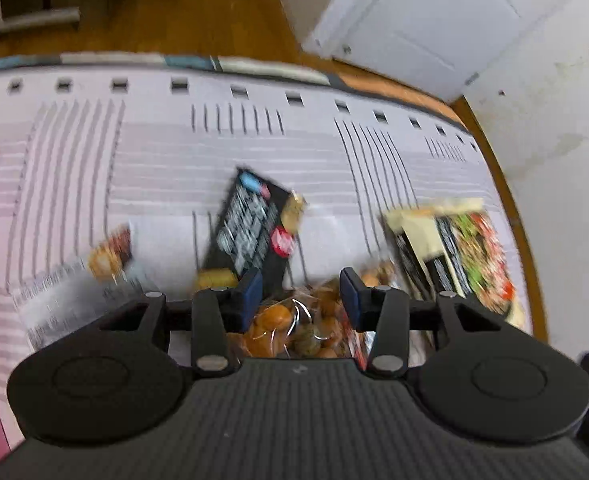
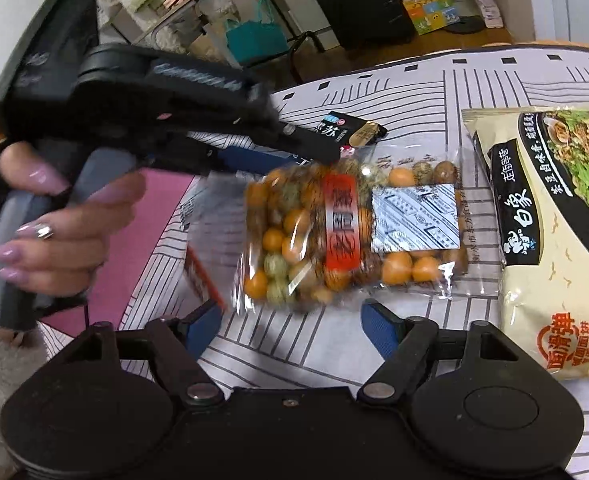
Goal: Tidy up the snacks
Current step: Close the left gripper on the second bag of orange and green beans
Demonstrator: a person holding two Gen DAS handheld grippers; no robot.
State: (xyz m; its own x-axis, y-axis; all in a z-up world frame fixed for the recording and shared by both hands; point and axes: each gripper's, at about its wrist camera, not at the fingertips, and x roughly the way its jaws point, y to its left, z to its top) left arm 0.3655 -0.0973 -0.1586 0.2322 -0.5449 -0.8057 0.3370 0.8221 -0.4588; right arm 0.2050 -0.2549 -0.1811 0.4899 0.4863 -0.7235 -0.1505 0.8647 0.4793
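The clear bag of coated nuts lies on the striped tablecloth between the black snack packet and the instant noodle pack. The left gripper hangs over it, jaws apart; the right gripper is likewise spread, empty. Judged light, crinkly and slippery with loose contents: pinch the flat sealed edge.

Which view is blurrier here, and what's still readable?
Left wrist: heavy motion blur, black packet and noodle bag print smeared, left claw sharp. Right wrist: noodle bag text crisp, clear nut bag blurred on its left side, glare on foil sachet.
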